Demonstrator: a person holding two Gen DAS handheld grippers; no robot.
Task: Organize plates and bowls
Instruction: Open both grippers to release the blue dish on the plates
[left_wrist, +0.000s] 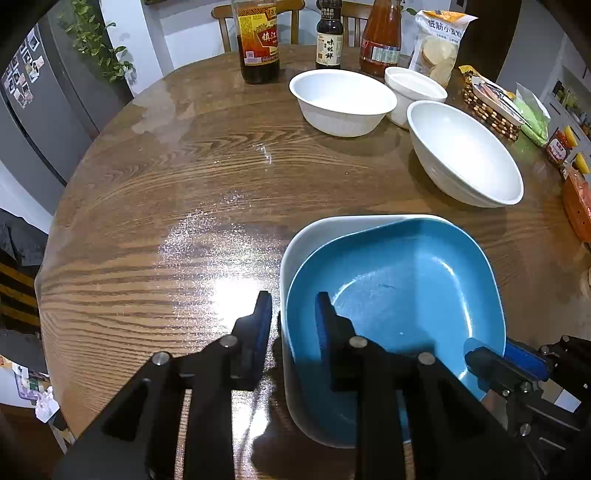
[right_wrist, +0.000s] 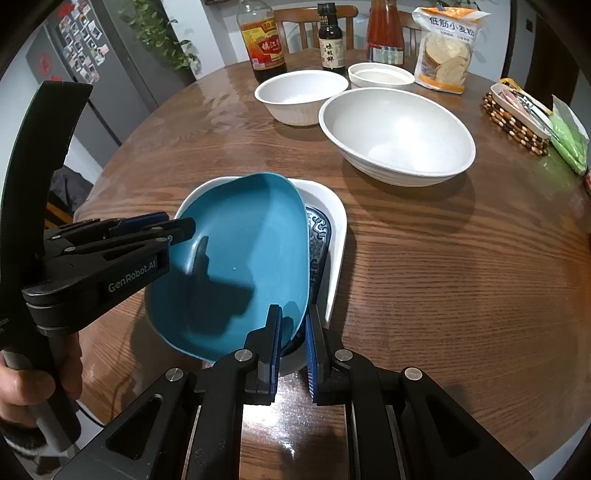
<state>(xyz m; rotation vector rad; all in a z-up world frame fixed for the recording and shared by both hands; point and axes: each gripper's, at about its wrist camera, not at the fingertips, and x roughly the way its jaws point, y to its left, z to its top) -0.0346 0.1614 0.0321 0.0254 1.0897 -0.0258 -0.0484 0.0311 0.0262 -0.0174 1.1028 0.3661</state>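
With the blue plate (right_wrist: 236, 258) going into the white dish (right_wrist: 338, 236), right gripper (right_wrist: 293, 332) jaws pinching its rim, left gripper (left_wrist: 291, 317) jaws straddling both rims slightly apart, three white bowls (right_wrist: 397, 136) are waiting unstacked on the bench (right_wrist: 443, 277).

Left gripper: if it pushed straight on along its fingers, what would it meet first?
Probably the near rim of the blue squarish plate and the white dish under it, which the left gripper already straddles; depth is unclear.
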